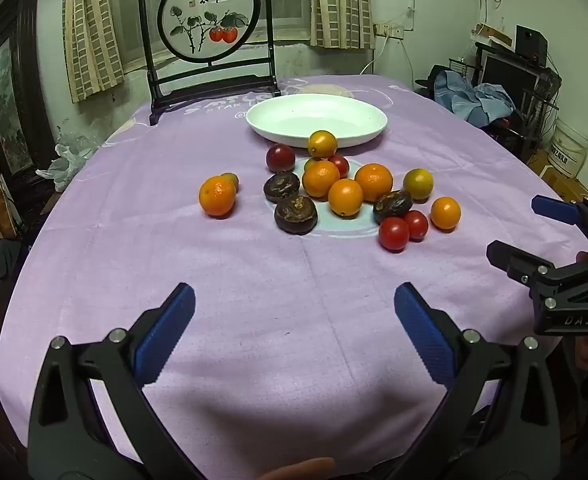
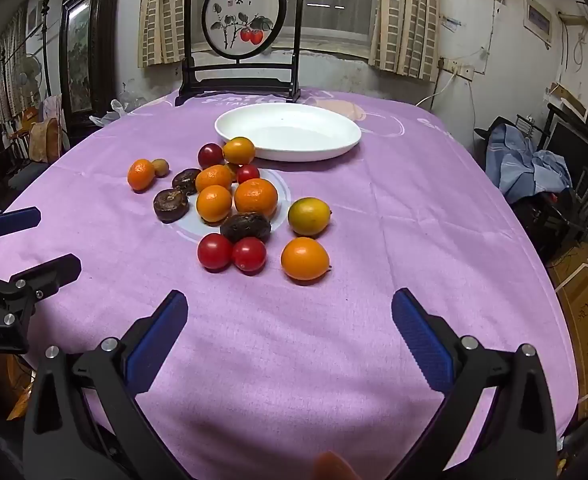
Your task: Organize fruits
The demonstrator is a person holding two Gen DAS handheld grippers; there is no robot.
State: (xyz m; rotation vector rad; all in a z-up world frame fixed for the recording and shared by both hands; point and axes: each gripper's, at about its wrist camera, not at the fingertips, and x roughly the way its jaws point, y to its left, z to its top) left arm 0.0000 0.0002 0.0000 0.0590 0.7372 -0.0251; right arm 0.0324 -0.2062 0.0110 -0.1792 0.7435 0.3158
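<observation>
While the fruits [image 2: 234, 204] lie scattered on the purple cloth [image 1: 254, 300] just before the empty white plate [image 2: 345, 136], I hold the left gripper [image 1: 294, 320] and right gripper [image 2: 290, 320] spread wide, gripping nothing, ready to pick.

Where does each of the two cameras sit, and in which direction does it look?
Left wrist view: on the left gripper, looking forward and down over the purple tablecloth at the fruits and the white plate; its own open fingers show below, the right gripper at the right edge.
Right wrist view: on the right gripper, facing the same way; its own open fingers show below, the left gripper at the left edge.
Shared: the tablecloth, fruits, plate and the framed picture.
</observation>
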